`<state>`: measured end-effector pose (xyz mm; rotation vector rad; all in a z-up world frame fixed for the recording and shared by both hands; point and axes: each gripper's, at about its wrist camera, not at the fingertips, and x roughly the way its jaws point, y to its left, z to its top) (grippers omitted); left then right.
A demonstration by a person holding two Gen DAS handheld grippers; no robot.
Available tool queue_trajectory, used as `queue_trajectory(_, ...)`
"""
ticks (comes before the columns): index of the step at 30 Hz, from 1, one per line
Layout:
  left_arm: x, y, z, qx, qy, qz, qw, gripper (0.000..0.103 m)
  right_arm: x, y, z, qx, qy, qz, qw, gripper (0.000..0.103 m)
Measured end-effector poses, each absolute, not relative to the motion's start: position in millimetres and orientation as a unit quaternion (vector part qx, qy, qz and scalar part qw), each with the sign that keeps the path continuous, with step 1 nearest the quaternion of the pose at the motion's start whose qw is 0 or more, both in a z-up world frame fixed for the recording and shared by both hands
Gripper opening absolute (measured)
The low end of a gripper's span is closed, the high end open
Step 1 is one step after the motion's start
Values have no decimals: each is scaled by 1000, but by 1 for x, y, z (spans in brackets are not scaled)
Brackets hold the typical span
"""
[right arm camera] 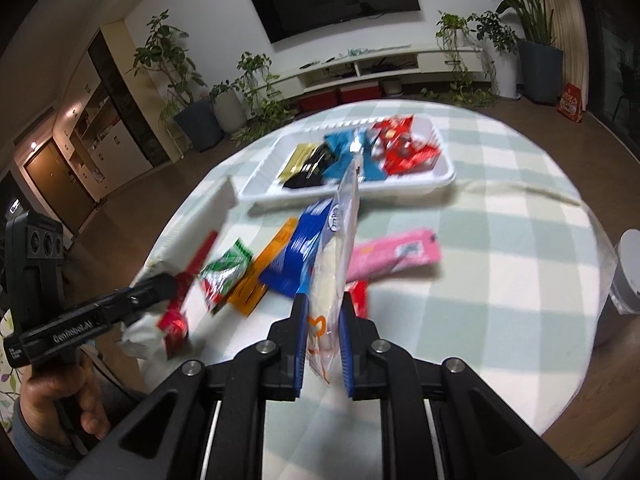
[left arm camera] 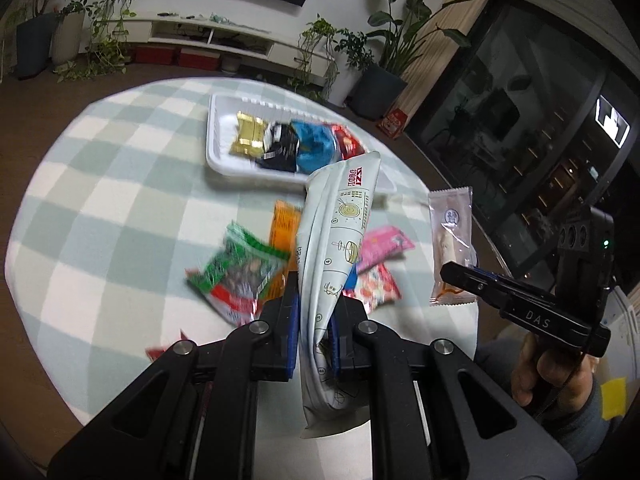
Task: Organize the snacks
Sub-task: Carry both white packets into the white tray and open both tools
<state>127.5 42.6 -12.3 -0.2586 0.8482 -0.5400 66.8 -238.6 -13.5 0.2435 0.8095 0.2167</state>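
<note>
Both grippers clamp 1 snack each, left gripper on white noodle pack, right gripper on clear pastry packet, lifted prob. for far white tray.

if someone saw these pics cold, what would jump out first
Probably the two packets held up over the checked table: the left gripper is shut on a long white pouch, the right gripper on a clear packet. Behind them a white tray at the far side already holds gold, black, blue and red snacks, with a loose colourful heap nearer.
</note>
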Motion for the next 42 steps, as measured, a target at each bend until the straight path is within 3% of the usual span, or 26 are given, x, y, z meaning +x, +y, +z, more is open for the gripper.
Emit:
queue_trajectory(15,275,33,52,-111,372,-209,898,10,214,-265,38,47,374,126,918,16)
queue_trajectory(27,370,-2,-8,-100,420,-183,883,10,297,-260,-19,23,444,146,884,16)
queue_trajectory(42,386,-26,-64,-69,458,-162,871,11,312,-248,-47,-11,470,131,873,16)
